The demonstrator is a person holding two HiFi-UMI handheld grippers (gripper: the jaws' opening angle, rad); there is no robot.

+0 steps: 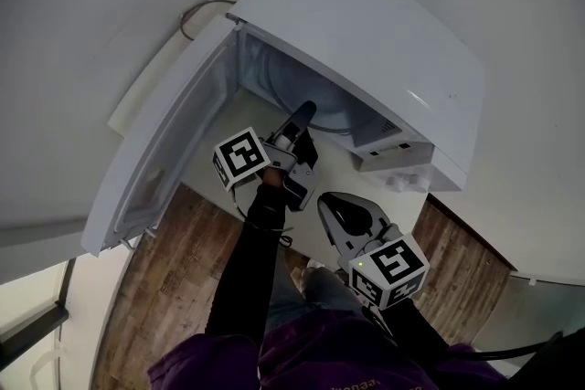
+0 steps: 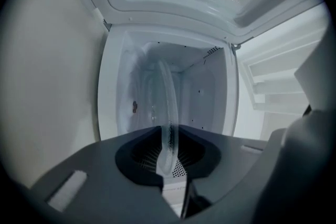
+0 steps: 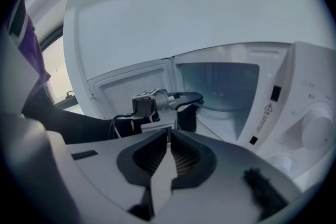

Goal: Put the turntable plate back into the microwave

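Note:
A white microwave (image 1: 384, 41) stands with its door (image 1: 174, 142) swung open to the left. My left gripper (image 1: 304, 112) is at the mouth of the cavity, shut on the rim of the clear glass turntable plate (image 1: 320, 100). In the left gripper view the plate (image 2: 167, 107) shows edge-on between the jaws (image 2: 167, 157) and reaches into the cavity (image 2: 205, 97). My right gripper (image 1: 329, 201) hangs back in front of the microwave, shut with nothing in it. In its own view the right gripper (image 3: 169, 136) points at the left gripper (image 3: 191, 98) and the cavity (image 3: 220, 86).
The control panel with its knob (image 3: 315, 128) is right of the cavity. The open door (image 3: 126, 89) bounds the left side. The microwave sits on a white counter (image 1: 302, 224), with wood floor (image 1: 174, 260) below. A cable (image 1: 196, 14) loops behind the microwave.

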